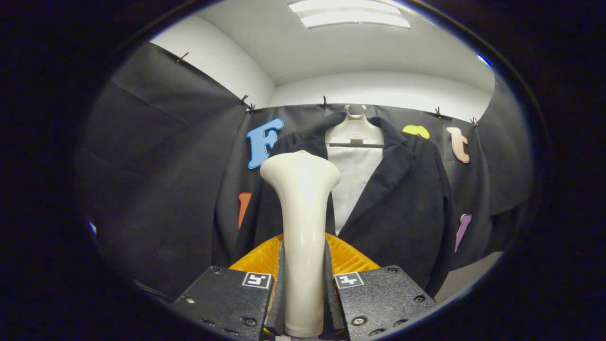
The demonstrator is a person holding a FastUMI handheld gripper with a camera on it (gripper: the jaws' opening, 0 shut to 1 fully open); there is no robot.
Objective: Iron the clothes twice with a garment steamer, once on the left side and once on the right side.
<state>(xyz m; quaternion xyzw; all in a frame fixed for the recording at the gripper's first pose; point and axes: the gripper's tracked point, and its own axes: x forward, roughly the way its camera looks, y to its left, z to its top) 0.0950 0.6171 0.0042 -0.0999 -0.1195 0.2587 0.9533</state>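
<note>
1. Right now your gripper (304, 289) is clamped on the garment steamer (302, 222), both fingers pressing its handle, head upright.
2. The dark jacket (402, 199) hangs beyond the fingers on a pale hanger (355, 130); the steamer head sits before its left front panel.
3. Judged: a pass on that side is in hand; next, run along the panel.
4. Room is open either side; mind the lapel edge.

steamer (301, 227) base cut off | jacket (402, 199) left front hidden
</note>
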